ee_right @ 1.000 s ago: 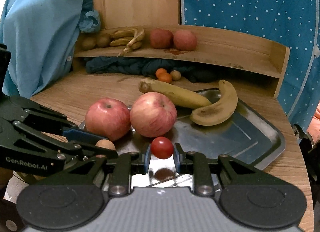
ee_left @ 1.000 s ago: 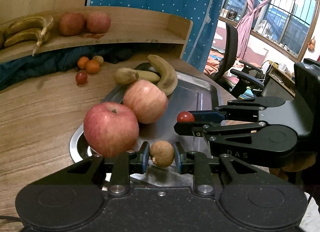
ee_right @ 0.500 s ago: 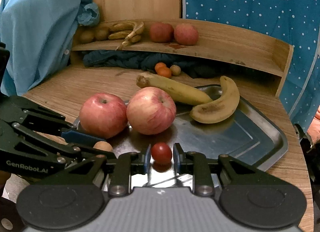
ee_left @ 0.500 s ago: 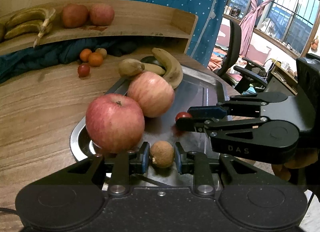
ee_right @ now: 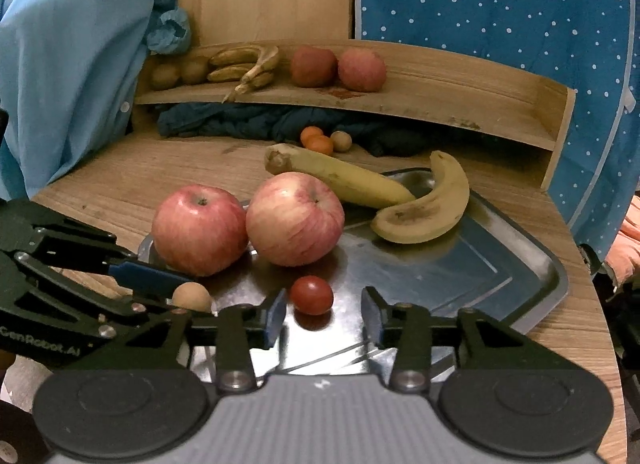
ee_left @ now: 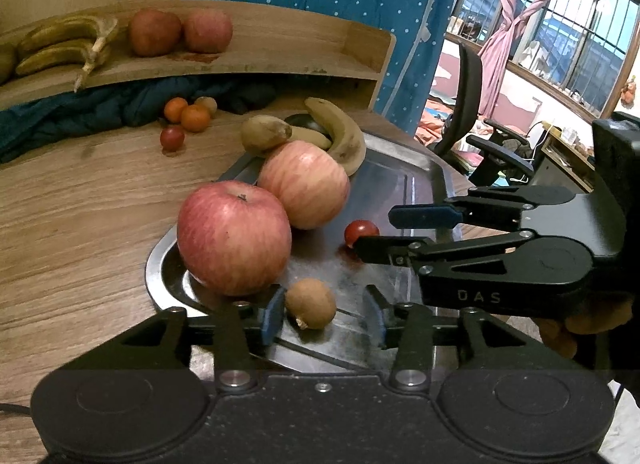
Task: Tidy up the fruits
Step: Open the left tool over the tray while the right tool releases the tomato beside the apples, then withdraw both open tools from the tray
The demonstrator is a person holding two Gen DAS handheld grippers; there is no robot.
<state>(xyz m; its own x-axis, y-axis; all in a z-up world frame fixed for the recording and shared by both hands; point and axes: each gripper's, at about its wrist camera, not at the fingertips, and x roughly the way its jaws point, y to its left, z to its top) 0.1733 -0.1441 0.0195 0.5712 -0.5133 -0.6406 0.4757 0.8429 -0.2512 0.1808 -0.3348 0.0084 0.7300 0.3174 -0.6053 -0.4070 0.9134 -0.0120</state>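
Brown fruit point(ee_right: 191, 296) half hidden behind left gripper point(ee_right: 160, 284), shelf bananas point(ee_left: 60, 46) cut off at edge

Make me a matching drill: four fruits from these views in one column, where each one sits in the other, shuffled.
1. cherry tomato
2. small brown fruit
3. two oranges
4. bunch of bananas

A. on the wooden shelf
B. on the bare table by the blue cloth
C. on the tray, between the open right gripper
D. on the tray, between the open left gripper

Pairs: 1-C, 2-D, 3-B, 4-A
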